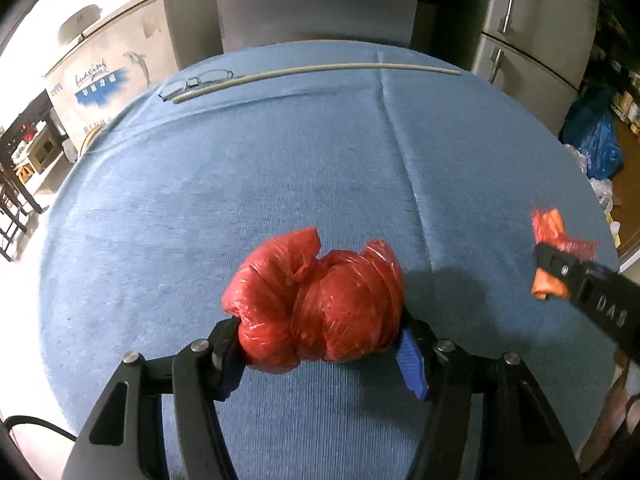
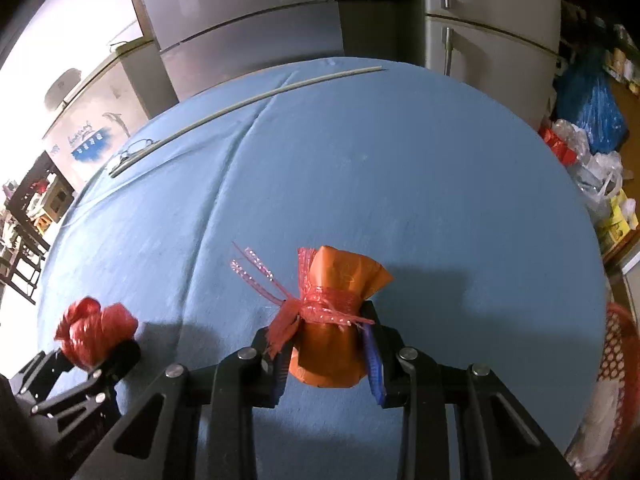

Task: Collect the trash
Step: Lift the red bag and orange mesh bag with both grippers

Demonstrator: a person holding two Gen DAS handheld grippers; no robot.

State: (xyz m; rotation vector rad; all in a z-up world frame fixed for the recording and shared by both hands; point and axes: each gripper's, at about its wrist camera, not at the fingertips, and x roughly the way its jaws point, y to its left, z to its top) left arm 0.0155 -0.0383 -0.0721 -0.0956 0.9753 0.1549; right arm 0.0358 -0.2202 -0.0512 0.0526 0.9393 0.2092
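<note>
Red bag (image 1: 316, 304) clamped in left tongs (image 1: 320, 344), orange bundle (image 2: 332, 320) gripped by right tongs (image 2: 328, 356), red basket (image 2: 620, 360) only in right view

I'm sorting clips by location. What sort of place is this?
Probably a storeroom or back room: refrigerators and a chest freezer line the wall behind a blue-clothed table, with filled plastic bags heaped beside it.

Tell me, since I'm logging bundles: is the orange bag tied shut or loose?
Tied shut: a pink mesh ribbon is knotted around the orange bag, pinching it below its flared top.
</note>
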